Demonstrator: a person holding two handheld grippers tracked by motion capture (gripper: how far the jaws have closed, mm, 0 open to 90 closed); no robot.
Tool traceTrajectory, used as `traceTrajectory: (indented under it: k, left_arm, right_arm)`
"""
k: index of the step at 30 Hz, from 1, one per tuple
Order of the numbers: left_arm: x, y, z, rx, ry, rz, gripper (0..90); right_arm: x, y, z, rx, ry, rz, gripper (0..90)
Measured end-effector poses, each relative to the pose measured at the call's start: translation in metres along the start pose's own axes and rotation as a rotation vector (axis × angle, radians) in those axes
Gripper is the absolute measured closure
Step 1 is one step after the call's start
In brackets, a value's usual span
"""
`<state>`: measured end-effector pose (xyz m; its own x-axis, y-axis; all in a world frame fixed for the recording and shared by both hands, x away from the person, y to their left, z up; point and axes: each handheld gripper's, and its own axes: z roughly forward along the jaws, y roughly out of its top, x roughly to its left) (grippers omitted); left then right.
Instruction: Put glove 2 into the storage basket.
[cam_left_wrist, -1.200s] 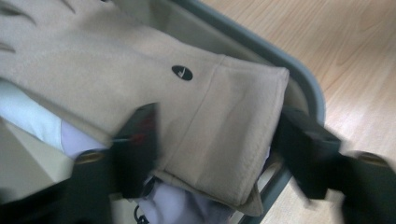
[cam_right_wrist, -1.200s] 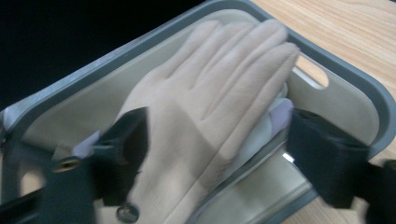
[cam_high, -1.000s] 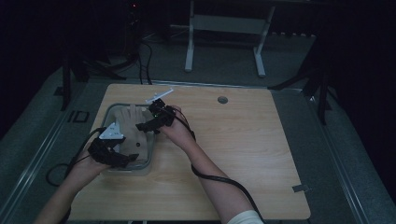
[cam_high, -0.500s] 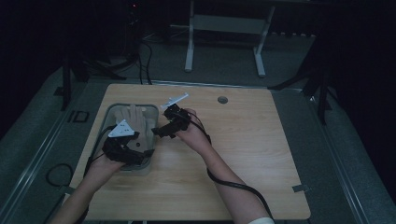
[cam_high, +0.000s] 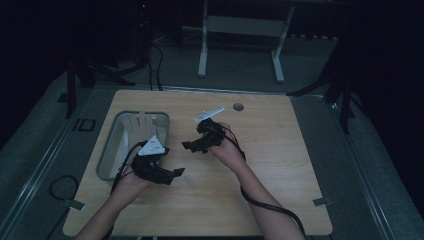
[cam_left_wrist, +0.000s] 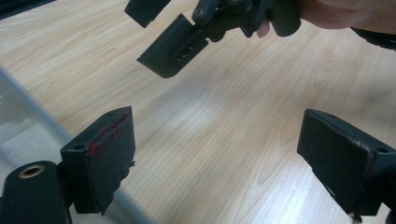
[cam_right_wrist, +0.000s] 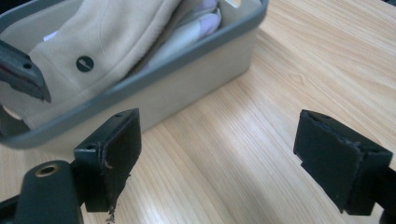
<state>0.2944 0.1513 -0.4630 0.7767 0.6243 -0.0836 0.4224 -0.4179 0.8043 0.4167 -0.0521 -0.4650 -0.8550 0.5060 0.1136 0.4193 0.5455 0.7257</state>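
A grey bin (cam_high: 111, 150) stands on the left of the wooden table (cam_high: 285, 160). In it lies a beige garment (cam_high: 138, 126), which in the right gripper view shows a dark button (cam_right_wrist: 85, 64) and a white cloth (cam_right_wrist: 198, 25) beside it. My left gripper (cam_high: 172, 174) hovers by the bin's near right corner, open and empty over bare wood (cam_left_wrist: 219, 154). My right gripper (cam_high: 191, 146) sits just right of the bin, also open with nothing between its pads (cam_right_wrist: 217, 149). The two grippers face each other, a short way apart.
A small round grommet (cam_high: 238, 107) is set in the table's far edge. A black cable (cam_high: 270, 205) trails from the right hand toward the front edge. White frame legs (cam_high: 202, 45) stand on the floor behind the table.
Both hands have moved right, from over the bin out above the bare table. Both grippers' jaws stay empty.
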Motion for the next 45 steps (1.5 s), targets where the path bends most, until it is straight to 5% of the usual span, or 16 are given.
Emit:
traceTrajectory:
  k: [28, 45]
  left_arm:
    - [-0.036, -0.020, 0.060, 0.025, -0.133, 0.056, 11.8]
    - [-0.048, -0.035, 0.086, 0.066, -0.186, 0.102, 11.7]
  right_arm:
    - [-0.016, -0.083, -0.020, -0.009, 0.001, 0.031, 15.0]
    - [-0.018, -0.131, -0.034, -0.031, -0.016, -0.008, 14.0]
